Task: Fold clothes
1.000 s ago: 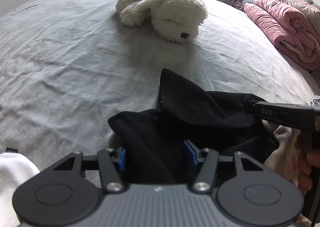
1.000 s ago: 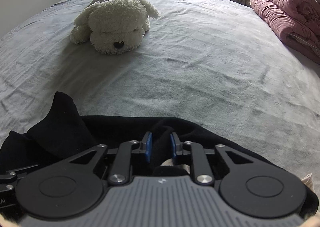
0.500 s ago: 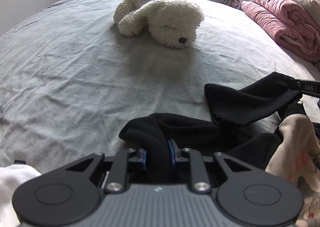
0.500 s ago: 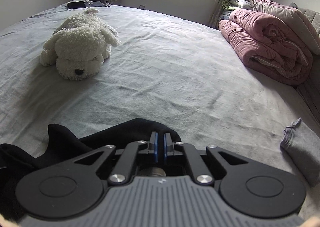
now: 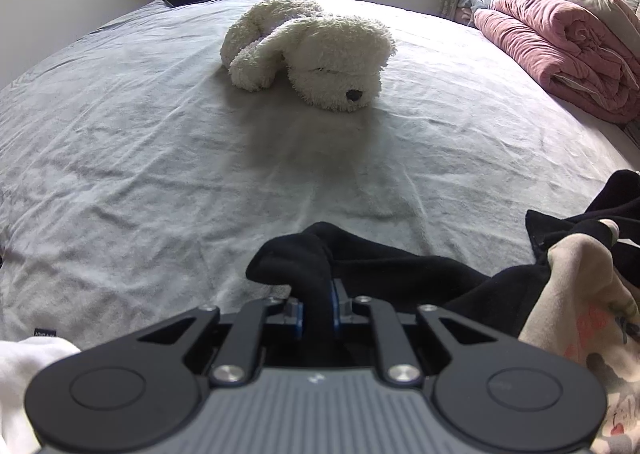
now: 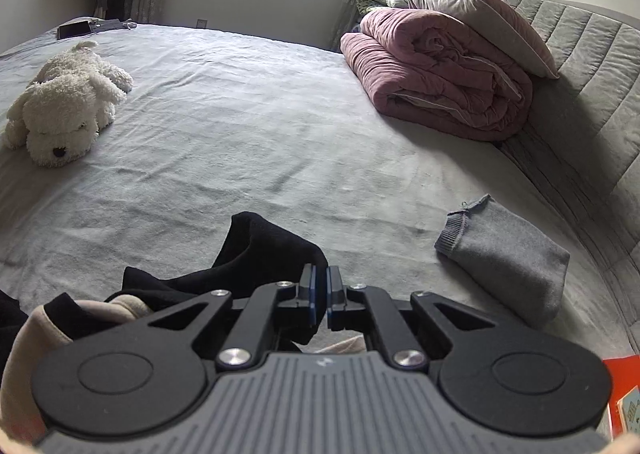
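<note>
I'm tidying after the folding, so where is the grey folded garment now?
The grey folded garment shows only in the right wrist view, lying on the bed right of the right gripper, below the pink quilt.

Nothing here can be read: the small dark tag (image 5: pixel 44 333) on the bed sheet (image 5: pixel 140 157) carries print too tiny to make out.

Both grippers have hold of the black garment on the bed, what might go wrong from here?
The left hand-held gripper pinches only a bunched fold of the black garment, so it may slip free. The right hand-held gripper grips a thin edge. The beige printed garment lies tangled in it and may drag along.
</note>
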{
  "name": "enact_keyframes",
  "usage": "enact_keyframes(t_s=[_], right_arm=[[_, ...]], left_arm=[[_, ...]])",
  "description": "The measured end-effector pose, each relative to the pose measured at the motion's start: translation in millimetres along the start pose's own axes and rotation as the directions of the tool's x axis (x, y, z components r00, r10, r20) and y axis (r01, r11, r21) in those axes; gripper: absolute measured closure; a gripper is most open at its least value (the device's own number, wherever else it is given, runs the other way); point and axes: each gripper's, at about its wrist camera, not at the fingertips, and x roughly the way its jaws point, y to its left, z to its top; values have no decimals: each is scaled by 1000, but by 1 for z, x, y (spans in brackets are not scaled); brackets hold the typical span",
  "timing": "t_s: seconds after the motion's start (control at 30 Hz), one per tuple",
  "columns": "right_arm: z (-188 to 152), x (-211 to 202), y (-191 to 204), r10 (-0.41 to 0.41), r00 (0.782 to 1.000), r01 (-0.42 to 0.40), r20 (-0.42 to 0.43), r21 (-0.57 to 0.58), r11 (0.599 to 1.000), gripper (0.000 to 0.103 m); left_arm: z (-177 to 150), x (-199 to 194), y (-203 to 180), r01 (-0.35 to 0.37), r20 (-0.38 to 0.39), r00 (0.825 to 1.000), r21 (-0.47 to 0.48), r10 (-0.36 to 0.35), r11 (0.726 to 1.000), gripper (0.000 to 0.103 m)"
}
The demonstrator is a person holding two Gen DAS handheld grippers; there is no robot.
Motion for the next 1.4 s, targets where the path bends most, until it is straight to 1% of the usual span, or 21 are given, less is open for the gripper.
enact_keyframes(t_s=[0.17, 0.3, 0.57, 0.7, 0.8, 0.87, 0.9, 1.03, 1.1, 1.13, 1.17, 1.2, 1.23, 1.27, 1.3, 1.33, 1.37, 1.4], right_arm=[[-25, -6, -39, -46, 998, 48, -35, 79, 996, 99], [-49, -8, -68, -66, 994, 78, -85, 147, 986, 99], [-87, -17, -110, -124, 984, 149, -129, 213, 966, 99], [-103, -16, -127, -159, 972, 198, -171, 243, 950, 99], [-115, -10, -138, -187, 957, 242, -224, 251, 937, 99], [-126, -3, -144, -182, 942, 257, -283, 258, 931, 99], [-131, -2, -146, -174, 939, 257, -297, 269, 928, 99], [-140, -2, -143, -177, 939, 259, -293, 270, 927, 99], [-141, -5, -144, -171, 946, 252, -275, 293, 922, 98], [-142, -8, -147, -164, 951, 246, -264, 319, 915, 93], [-142, -10, -149, -156, 954, 241, -257, 344, 907, 83], [-142, -12, -151, -147, 956, 236, -252, 369, 899, 80], [-142, -14, -154, -139, 959, 230, -247, 394, 890, 74], [-139, -17, -153, -135, 964, 219, -227, 402, 889, 69], [-135, -21, -152, -132, 970, 206, -203, 406, 890, 65], [-131, -24, -151, -129, 975, 193, -180, 409, 892, 56], [-128, -29, -149, -123, 980, 177, -154, 412, 894, 50], [-125, -34, -147, -117, 985, 160, -127, 414, 896, 48]], left_arm=[[-2, -5, -3, -2, 15, 1000, 9, 2, 1000, 91], [-2, -7, -4, -3, 20, 1000, 6, 3, 1000, 91], [-2, -7, -6, -13, 28, 1000, 12, 13, 1000, 92], [-2, -6, -4, -26, 38, 999, 5, 26, 1000, 93], [-1, -6, 0, -28, 39, 999, -13, 29, 1000, 93], [-1, -4, -1, -32, 35, 999, -10, 32, 999, 93], [-1, -4, -1, -33, 34, 999, -8, 34, 999, 93], [-2, -4, -3, -34, 31, 999, 5, 34, 999, 93], [-2, -5, -3, -24, 24, 999, 7, 24, 1000, 90], [-1, -6, -3, -18, 21, 1000, 6, 17, 1000, 89], [-1, -8, -2, -11, 25, 1000, 0, 11, 1000, 82], [0, -10, -2, -4, 29, 1000, -5, 4, 1000, 77], [0, -12, -1, 3, 34, 999, -11, -2, 1000, 66], [0, -14, 0, 7, 40, 999, -14, -7, 1000, 60], [0, -15, 0, 11, 47, 999, -16, -11, 1000, 59], [0, -16, 0, 16, 50, 999, -17, -15, 1000, 57], [0, -17, 1, 20, 54, 998, -18, -19, 1000, 53], [-1, -18, 1, 25, 57, 998, -19, -23, 1000, 51]])
